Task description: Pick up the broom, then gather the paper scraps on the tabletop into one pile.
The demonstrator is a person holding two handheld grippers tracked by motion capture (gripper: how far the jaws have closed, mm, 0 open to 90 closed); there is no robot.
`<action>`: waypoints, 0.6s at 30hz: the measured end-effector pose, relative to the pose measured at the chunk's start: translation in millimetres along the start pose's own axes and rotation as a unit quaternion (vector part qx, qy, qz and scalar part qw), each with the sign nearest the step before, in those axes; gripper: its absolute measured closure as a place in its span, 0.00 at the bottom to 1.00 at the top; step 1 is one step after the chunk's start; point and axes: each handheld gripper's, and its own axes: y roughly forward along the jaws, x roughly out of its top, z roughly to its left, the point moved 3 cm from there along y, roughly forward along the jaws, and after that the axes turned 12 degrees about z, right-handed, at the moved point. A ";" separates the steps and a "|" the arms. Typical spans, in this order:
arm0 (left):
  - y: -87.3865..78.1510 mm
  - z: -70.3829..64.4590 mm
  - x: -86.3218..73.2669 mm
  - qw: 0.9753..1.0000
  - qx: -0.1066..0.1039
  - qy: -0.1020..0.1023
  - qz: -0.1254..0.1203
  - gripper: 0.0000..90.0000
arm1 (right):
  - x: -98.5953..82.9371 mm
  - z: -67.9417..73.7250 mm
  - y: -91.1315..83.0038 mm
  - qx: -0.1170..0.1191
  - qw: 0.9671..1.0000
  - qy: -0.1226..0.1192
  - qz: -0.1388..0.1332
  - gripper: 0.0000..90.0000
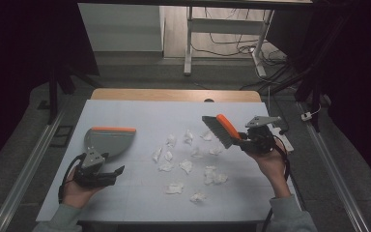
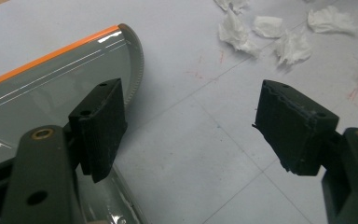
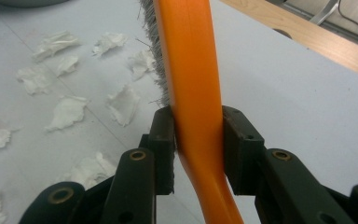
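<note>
R gripper (image 3: 196, 140): jaws pinched tight on the orange handle of the brush (image 1: 221, 129), one pad each side, grip sits low on the handle w/ the grey bristles running up and away. In the high view the brush is held up off the counter (image 1: 125, 108), tilted, bristle end pointing toward the middle, over the right edge of the paper scraps (image 1: 186, 166).

L gripper (image 2: 191, 126): jaws spread wide, nothing between them. One pad hangs just over the near rim of the dustpan (image 2: 51, 88), which lies flat on the counter w/ its orange edge on the far side. Can't tell if the pad touches the pan; looks apart.

Scraps are strewn loose across the counter centre, between pan and brush, none in the pan.

Step in hand, as I read it: tools being readied, brush secured, pan not yet gripped, sweeping not begun.

Next move prob needs: L jaws to close on the pan's rim or handle and steady it w/ its open lip facing the scraps; then brush lowered so bristles meet the counter beyond the far scraps, swept toward the pan. Light paper may scatter, so short gentle strokes.
</note>
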 end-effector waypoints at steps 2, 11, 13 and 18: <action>-0.3 0.7 -0.6 1.000 -0.002 -0.002 -0.002 0.28 | 1.9 1.3 2.0 -0.001 1.000 -0.001 0.002 0.74; 2.8 8.3 1.2 1.000 -0.006 -0.015 -0.003 0.28 | 14.2 -15.0 17.1 -0.004 1.000 0.013 0.010 0.74; 2.2 9.5 0.5 1.000 -0.006 -0.015 -0.005 0.28 | 21.5 -22.2 23.6 -0.013 0.999 0.016 0.028 0.74; 0.6 11.5 -0.4 1.000 -0.006 -0.017 -0.011 0.28 | 39.6 -43.6 43.8 -0.037 0.996 0.022 0.082 0.74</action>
